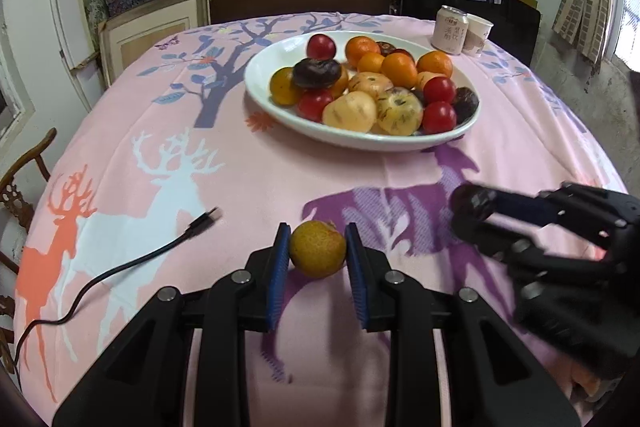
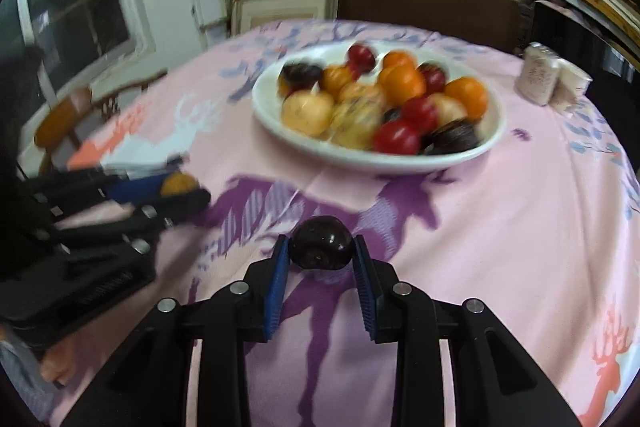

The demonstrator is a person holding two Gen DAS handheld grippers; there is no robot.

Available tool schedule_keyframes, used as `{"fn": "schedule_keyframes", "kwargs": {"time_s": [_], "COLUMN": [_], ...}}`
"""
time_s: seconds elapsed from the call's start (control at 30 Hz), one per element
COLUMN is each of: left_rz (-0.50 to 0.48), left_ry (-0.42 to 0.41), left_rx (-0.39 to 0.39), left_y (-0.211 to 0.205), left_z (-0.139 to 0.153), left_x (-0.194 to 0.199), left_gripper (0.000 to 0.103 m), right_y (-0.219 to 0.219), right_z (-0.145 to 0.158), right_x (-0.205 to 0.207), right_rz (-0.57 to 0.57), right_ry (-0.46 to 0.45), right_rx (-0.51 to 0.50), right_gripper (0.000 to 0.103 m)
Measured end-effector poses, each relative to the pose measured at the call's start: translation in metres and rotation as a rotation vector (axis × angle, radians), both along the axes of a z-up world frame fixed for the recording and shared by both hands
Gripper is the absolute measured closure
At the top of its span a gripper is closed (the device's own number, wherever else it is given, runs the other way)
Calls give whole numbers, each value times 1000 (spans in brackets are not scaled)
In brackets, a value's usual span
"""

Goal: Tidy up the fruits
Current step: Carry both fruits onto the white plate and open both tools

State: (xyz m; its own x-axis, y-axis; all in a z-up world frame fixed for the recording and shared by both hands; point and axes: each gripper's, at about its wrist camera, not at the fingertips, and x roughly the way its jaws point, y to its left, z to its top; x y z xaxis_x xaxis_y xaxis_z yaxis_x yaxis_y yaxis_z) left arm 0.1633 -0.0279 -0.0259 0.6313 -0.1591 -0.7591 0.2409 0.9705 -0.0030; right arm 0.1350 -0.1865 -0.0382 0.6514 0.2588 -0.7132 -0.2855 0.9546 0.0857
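My left gripper [image 1: 318,249] is shut on a yellow-orange fruit [image 1: 317,249], held just above the pink tablecloth; it also shows in the right wrist view [image 2: 180,187] at the left. My right gripper [image 2: 320,253] is shut on a dark purple fruit [image 2: 321,247], seen from the left wrist view [image 1: 472,205] at the right. A white oval bowl [image 1: 276,99] further back holds several orange, red, yellow and dark fruits; it also shows in the right wrist view [image 2: 276,119].
A black cable with a plug [image 1: 204,221] lies on the cloth at the left. A drink can [image 1: 450,29] and a paper cup [image 1: 478,35] stand behind the bowl at the right. A wooden chair [image 1: 20,187] stands at the left table edge.
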Motion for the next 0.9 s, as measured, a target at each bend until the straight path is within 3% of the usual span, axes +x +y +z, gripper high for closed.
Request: {"fn": "schedule_keyframes", "kwargs": {"time_s": [0.17,0.3,0.5,0.63,0.67,0.73,0.77,0.9], "left_rz": [-27,-23,15,54,60,66,63,53], "left_ry": [-41,-56,-78,-113,-123,-157,-179,-195], "left_rx": [27,-11,-25,21,30,17,5,2], "left_y": [-21,-32,-46,-52,-53,-52,-51,-51], "left_z": [18,37,47,43,43,44,46,54], "left_x": [26,65,130,155,156,152,148,136], "left_gripper": [76,76,76,73,59,40,37,37], "right_y": [-25,-41,-43,-41,-43,-49,-51,-53], "right_z": [31,48,43,35,34,37,39,47], "right_x": [19,53,105,124,125,119,115,108], "right_rz": [-60,-95,-107,-95,-88,-108,-108,-101], "right_ry": [-54,-82,-84,-72,-69,-106,-120,-121], "right_rx": [12,27,7,2,17,55,70,83], "right_gripper": [70,70,70,68,51,29,25,25]}}
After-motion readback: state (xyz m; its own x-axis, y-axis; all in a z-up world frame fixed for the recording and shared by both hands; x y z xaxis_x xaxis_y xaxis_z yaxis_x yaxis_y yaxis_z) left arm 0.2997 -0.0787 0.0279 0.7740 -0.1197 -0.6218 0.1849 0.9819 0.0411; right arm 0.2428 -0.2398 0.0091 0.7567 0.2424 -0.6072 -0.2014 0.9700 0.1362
